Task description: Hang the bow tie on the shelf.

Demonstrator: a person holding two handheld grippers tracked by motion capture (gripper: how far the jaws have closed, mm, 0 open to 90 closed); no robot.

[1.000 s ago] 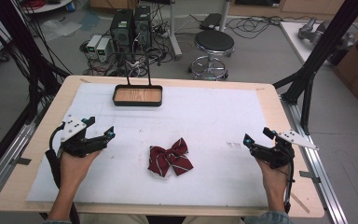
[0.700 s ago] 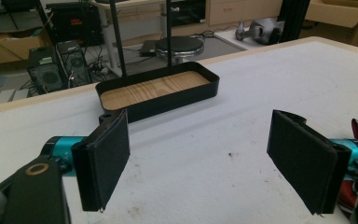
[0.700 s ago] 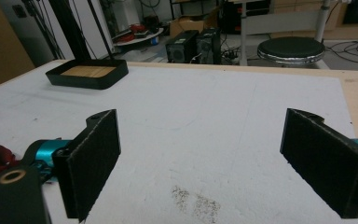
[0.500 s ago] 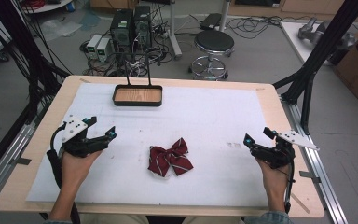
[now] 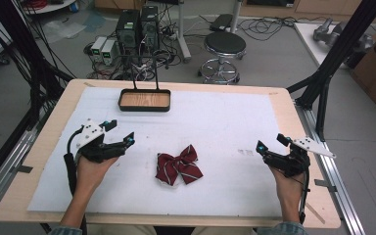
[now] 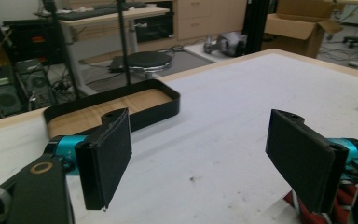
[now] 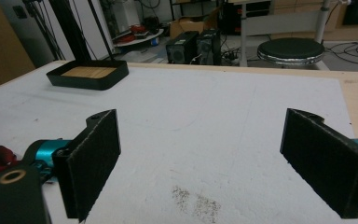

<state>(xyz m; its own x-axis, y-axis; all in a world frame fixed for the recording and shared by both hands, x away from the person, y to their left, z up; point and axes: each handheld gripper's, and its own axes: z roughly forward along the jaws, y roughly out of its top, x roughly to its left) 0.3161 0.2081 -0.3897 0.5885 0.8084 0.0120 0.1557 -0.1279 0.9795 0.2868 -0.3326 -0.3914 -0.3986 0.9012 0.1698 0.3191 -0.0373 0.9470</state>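
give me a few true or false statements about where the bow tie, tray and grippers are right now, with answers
1. The bow tie lies between the two grippers. True.
2. The tray holds the bow tie. False: its wooden floor is bare, and the bow tie lies on the white mat.
3. The left gripper is open. True.
4. The right gripper is shut on the bow tie. False: it is open, well to the bow tie's right.
5. The tray is at the table's near edge. False: it sits at the far edge, left of centre.
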